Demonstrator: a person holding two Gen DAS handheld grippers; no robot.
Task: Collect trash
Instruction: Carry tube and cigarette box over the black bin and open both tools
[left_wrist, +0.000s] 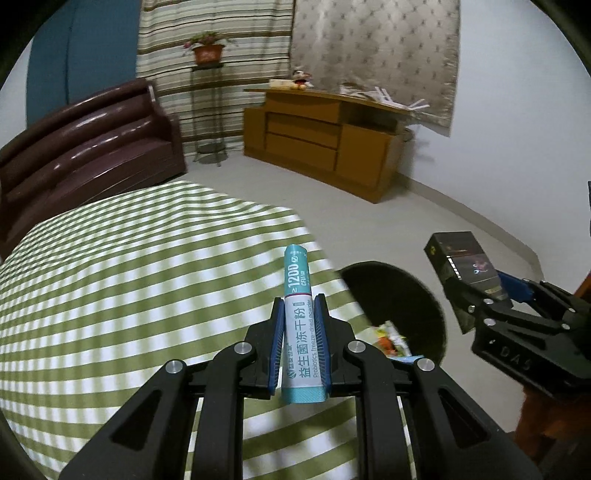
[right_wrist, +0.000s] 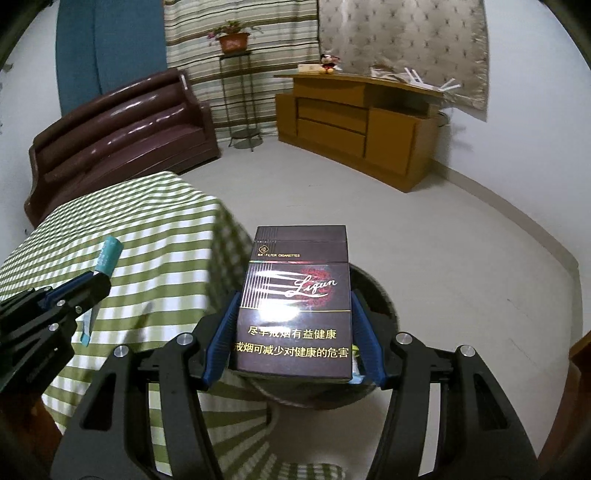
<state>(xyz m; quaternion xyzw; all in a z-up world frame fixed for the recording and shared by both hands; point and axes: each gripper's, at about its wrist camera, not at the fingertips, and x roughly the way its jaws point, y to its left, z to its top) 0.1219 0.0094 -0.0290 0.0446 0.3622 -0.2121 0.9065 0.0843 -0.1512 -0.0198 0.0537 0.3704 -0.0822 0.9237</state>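
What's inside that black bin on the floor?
The black bin holds some colourful wrappers at its near edge. The left gripper and its sachet cover part; the rest is too dark.

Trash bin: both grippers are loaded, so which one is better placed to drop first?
Right, probably. The right gripper holds the cigarette pack directly above the black trash bin. The left gripper, shut on the probiotics sachet, hangs over the striped tablecloth, beside the bin.
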